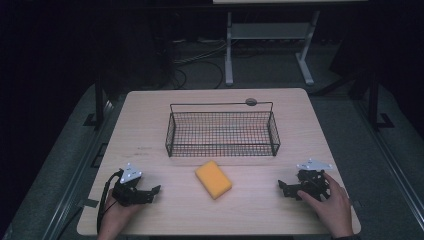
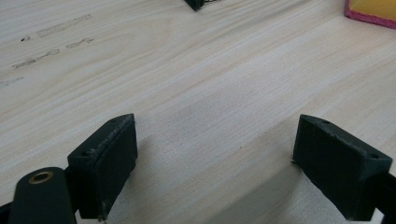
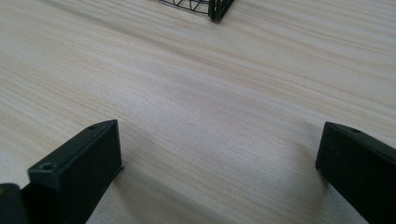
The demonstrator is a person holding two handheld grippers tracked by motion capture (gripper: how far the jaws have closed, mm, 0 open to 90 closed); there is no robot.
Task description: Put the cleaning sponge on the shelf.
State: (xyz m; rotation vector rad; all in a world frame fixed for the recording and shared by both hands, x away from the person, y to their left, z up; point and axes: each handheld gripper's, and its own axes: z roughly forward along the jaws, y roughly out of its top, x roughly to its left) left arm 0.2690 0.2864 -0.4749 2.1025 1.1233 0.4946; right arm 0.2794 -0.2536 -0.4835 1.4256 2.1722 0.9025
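Note:
A yellow sponge (image 1: pixel 213 179) lies flat on the wooden table (image 1: pixel 150 125), just in front of a black wire basket (image 1: pixel 222 131) that holds nothing. My left gripper (image 1: pixel 152 192) rests on the table at the front left, jaws open and pointing right toward the sponge, a hand on it. In the left gripper view the gripper (image 2: pixel 215 168) has only bare wood between its jaws, and the sponge's (image 2: pixel 373 11) edge with a pink underside shows at the top right. My right gripper (image 1: pixel 284 188) rests at the front right, open, pointing left. Bare wood lies between the right gripper's (image 3: pixel 219 172) jaws.
A basket corner (image 3: pixel 215 8) shows at the top of the right gripper view, and another corner (image 2: pixel 196 3) in the left gripper view. A small dark round disc (image 1: pixel 251 102) sits near the table's far edge. Beyond the table stand a white frame's legs (image 1: pixel 229 55) and floor cables.

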